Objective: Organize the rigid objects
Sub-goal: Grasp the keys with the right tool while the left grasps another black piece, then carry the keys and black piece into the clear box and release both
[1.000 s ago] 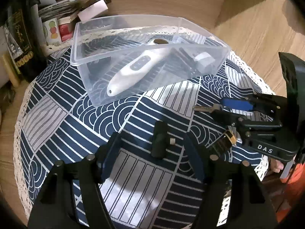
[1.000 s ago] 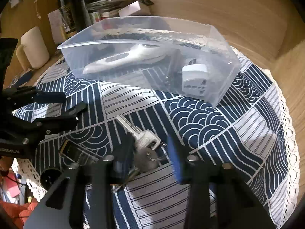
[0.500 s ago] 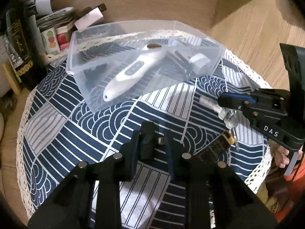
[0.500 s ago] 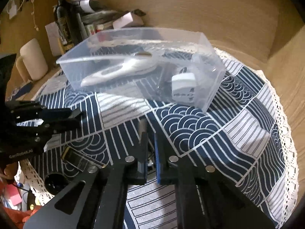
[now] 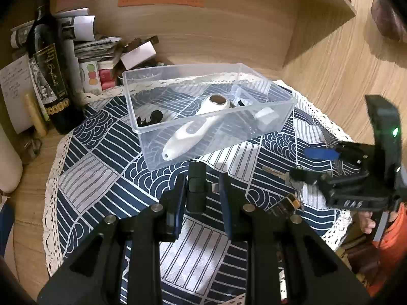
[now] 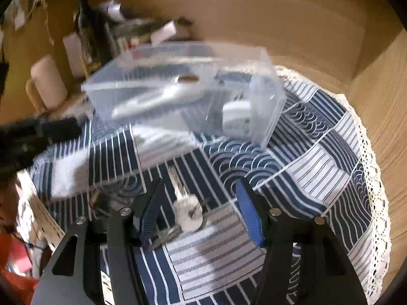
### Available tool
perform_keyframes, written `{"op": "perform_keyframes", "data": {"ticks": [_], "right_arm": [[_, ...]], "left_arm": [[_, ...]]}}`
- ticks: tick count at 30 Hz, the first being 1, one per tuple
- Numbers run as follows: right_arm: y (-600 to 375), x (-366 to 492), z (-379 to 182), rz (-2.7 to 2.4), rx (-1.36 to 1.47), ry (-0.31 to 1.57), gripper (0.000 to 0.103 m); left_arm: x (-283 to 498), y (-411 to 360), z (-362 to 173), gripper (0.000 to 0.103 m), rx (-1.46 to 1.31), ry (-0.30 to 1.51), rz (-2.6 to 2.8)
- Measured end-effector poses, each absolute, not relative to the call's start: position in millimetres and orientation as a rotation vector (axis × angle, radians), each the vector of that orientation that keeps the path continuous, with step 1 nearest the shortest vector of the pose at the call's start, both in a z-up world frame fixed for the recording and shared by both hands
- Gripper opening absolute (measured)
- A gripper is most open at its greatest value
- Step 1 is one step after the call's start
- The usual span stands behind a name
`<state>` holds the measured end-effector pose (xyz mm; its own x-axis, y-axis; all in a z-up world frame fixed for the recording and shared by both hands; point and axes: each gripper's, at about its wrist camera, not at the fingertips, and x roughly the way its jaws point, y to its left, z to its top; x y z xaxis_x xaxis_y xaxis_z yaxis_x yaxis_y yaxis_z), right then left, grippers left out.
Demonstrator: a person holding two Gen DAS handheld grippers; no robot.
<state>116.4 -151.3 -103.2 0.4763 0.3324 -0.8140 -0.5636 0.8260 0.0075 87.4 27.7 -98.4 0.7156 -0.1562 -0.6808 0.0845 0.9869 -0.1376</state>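
1. Since a second ago my left gripper (image 5: 202,190) has closed around the small black device (image 5: 196,186) and carried it up off the cloth; it now hangs in front of the clear plastic box (image 5: 279,117)'s near wall, with a short silver stub sticking out to its right.
2. Left jaws are clamped on that black device.
3. My right gripper (image 6: 197,209) was pinched tight half a second ago; its jaws have just been opening and stand apart, pads off everything.
4. The key bunch (image 6: 187,212) lies on the patterned tablecloth (image 6: 318,167) between the right fingers, not held (right view is motion-blurred, so finer detail is lost).
5. In the box: a white handheld gadget (image 5: 195,129) lying diagonally, a white plug adapter (image 5: 265,119) at the right end, a small black item (image 5: 152,117) at the left end.
6. A brass-tipped dark object (image 5: 286,203) sits on the cloth just beside the keys, near the right gripper.
7. A wine bottle (image 5: 51,76) stands off the cloth's left edge.
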Motion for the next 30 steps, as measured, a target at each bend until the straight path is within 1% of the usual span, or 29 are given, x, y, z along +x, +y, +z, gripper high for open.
{"op": "perform_keyframes", "data": {"ticks": [2,5,6,7,8,16,25,26,27,30], "right_arm": [[-145,115,-117,0.556,-0.328,0.963,0.055],[-146,112,-121,0.572,-0.341,0.952,0.053],[-146,112,-120,0.586,-0.333,0.956,0.041],[-146,113,-119,0.585,-0.331,0.955,0.027],[-145,113,-119,0.577,-0.328,0.952,0.024],[-148,117,-112,0.539,-0.257,0.92,0.024],[-158,119,-61,0.518,-0.188,0.771,0.023],[-157,120,-54,0.521,-0.189,0.755,0.009],[-154,122,-47,0.525,-0.184,0.743,0.007],[-150,125,-33,0.519,-0.188,0.697,0.007]], "left_arm": [[86,28,-99,0.025,-0.098,0.763,-0.136],[84,29,-99,0.025,-0.105,0.763,-0.139],[83,30,-99,0.025,-0.106,0.761,-0.139],[83,30,-99,0.025,-0.107,0.759,-0.138],[82,30,-99,0.025,-0.108,0.757,-0.137],[74,38,-90,0.025,-0.122,0.718,-0.118],[77,48,-66,0.025,-0.125,0.641,-0.092],[79,49,-64,0.025,-0.126,0.637,-0.09],[81,50,-61,0.025,-0.128,0.63,-0.089],[87,52,-53,0.025,-0.134,0.61,-0.081]]}}
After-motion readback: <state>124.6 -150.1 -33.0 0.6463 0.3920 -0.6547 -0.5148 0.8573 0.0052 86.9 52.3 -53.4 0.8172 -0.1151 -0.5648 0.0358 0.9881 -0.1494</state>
